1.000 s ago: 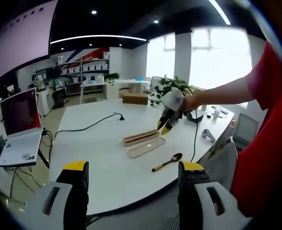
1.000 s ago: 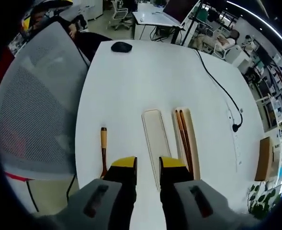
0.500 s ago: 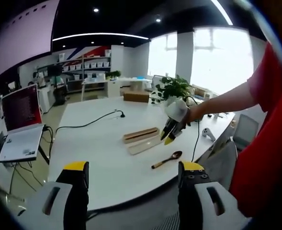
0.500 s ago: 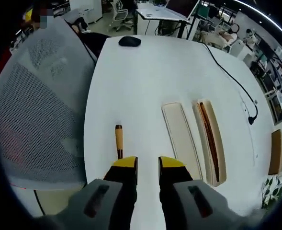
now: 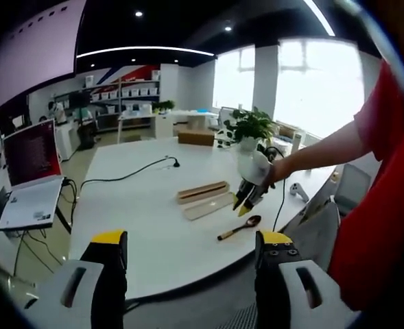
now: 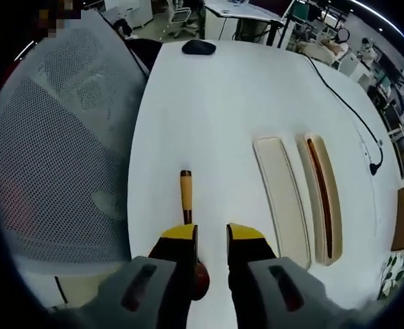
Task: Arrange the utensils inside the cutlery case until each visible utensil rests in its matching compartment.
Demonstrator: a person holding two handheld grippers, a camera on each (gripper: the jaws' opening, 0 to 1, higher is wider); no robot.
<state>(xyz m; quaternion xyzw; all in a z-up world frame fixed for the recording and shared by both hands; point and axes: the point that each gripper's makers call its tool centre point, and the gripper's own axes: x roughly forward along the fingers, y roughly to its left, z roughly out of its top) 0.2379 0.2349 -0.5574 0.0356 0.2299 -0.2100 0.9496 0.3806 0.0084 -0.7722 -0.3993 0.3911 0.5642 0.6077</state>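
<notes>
**Spoon approached by the right gripper, case halves waiting alongside**

The step in hand is judged to be the reach for the wooden spoon (image 6: 186, 205), which lies loose on the white table (image 6: 208, 103), well outside the cutlery case. In the right gripper view the right gripper (image 6: 210, 236) is held directly above the spoon's bowl end, the handle running away from the jaws toward the far edge. The jaws are set a narrow gap apart and nothing is clamped between them; the spoon sits under the one jaw rather than centred in the gap.

To the side of the spoon, the empty case tray (image 6: 282, 199) and the second tray holding the chopsticks (image 6: 323, 199) lie parallel, close to each other. In the left gripper view the same spoon (image 5: 240, 229) is seen just beside the case (image 5: 205, 197), with the right gripper (image 5: 247, 204) poised over it. The left gripper (image 5: 192, 240) is held wide apart and empty, back from the table edge.

The next move is judged to call for a small sideways correction so the spoon is straddled, then a descent and a closing before the spoon is carried to the empty tray.
</notes>
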